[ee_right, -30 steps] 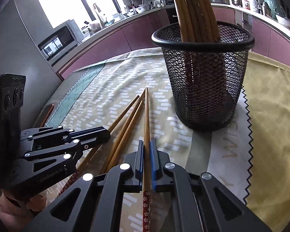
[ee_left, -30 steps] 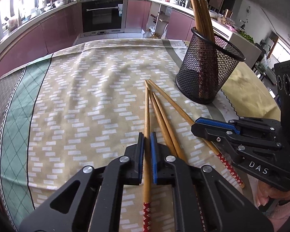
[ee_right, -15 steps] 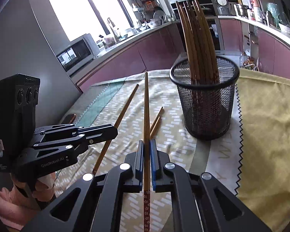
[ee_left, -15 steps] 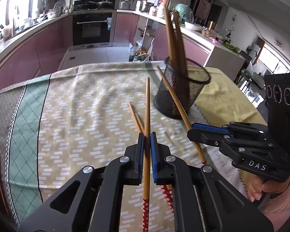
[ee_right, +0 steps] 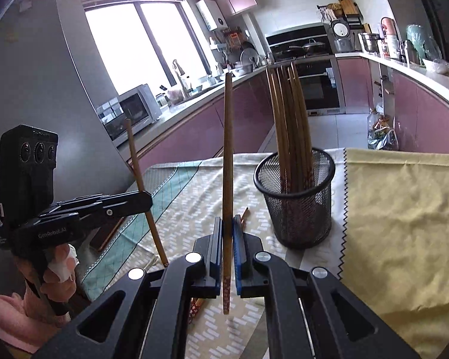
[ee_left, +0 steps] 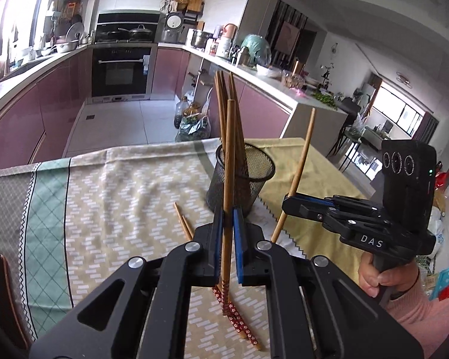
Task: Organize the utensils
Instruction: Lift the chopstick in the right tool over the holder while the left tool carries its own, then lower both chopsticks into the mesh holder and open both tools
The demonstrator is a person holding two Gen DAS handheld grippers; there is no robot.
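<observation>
Clamping one light, stiff, slippery chopstick (ee_left: 228, 161) in each shut hand-held gripper (ee_left: 228, 239), near the patterned end. Below, two left beside the mesh holder (ee_left: 242, 179) mid-tabletop.

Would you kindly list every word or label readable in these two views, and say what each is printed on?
"DAS": white letters on the black right gripper body, left wrist view.
"GenRobot.AI": faint letters on the black left gripper body, right wrist view.
Small print on top of the left gripper's black camera block: too blurred to read.
Kitchen appliance labels: too small to read.
</observation>
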